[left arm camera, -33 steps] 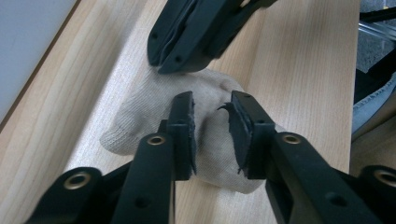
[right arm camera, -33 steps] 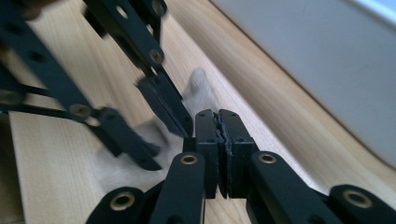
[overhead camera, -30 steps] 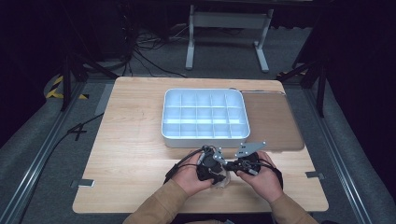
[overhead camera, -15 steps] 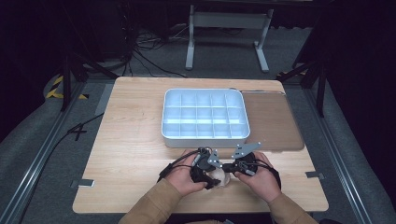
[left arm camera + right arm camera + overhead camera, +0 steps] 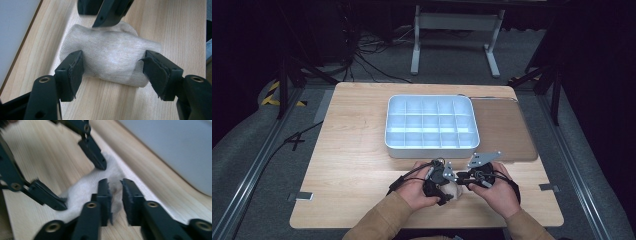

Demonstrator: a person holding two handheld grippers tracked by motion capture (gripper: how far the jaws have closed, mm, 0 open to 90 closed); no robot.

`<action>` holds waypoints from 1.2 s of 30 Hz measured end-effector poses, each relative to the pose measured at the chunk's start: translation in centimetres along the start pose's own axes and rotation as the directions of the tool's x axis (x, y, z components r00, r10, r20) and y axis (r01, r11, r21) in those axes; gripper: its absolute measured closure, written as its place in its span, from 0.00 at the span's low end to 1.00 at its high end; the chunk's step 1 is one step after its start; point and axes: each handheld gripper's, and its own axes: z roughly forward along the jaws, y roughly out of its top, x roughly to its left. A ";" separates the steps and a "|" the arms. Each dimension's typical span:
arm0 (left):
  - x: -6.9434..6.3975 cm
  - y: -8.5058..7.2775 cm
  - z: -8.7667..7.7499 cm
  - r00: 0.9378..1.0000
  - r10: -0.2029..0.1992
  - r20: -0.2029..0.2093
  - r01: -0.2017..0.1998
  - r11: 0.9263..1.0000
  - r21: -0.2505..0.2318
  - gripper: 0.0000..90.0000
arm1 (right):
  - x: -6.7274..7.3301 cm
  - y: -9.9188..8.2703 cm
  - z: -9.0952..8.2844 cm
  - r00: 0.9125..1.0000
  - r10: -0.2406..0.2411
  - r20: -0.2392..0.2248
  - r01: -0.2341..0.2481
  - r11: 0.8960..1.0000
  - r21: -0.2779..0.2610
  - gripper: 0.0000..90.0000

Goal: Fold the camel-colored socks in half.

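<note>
**Two grippers at one sock**

Two grippers, nose to nose over a pale sock [image 5: 110,61] at the near edge of the table [image 5: 352,150], about 6 o'clock from the tray [image 5: 431,123] in the high view.

Left gripper [image 5: 113,72]: jaws wide, just been opening, straddling the sock. Pads [image 5: 75,72] beside each flank of the fabric, not visibly pressing. Sock flat on the wood between them, folded into a short bundle, its far end toward 12 o'clock in the left gripper view, under the tip of the other gripper.

Right gripper [image 5: 115,195]: jaws narrow, just been opening, a slim gap between the pads [image 5: 103,195]. Sock edge under and between the tips; no clear pinch on the cloth, though some blur in that view. Left gripper's black jaws at 10 and 12 o'clock there, one on each side of the sock.

Tray white, many compartments, at centre of the table. Brown mat [image 5: 504,130] touching it at 3 o'clock.
</note>
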 end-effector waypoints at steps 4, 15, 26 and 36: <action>-0.1 0.1 0.0 1.000 -0.005 -0.006 0.005 1.000 0.001 0.37 | 0.4 0.1 -0.4 0.998 0.061 0.003 -0.061 0.998 -0.022 0.68; -0.2 0.2 0.0 1.000 -0.012 0.004 0.012 1.000 0.010 0.35 | 0.4 -0.6 1.4 0.994 0.110 -0.001 -0.110 0.994 0.021 0.52; -0.2 0.0 0.0 1.000 -0.012 0.011 0.011 1.000 0.014 0.35 | -0.7 -1.3 2.4 0.984 0.173 -0.052 -0.169 0.983 0.065 0.50; -0.2 -0.5 -0.3 1.000 -0.029 0.006 0.029 0.999 0.024 0.36 | -1.3 -1.3 2.7 0.959 0.238 -0.157 -0.225 0.970 0.095 0.73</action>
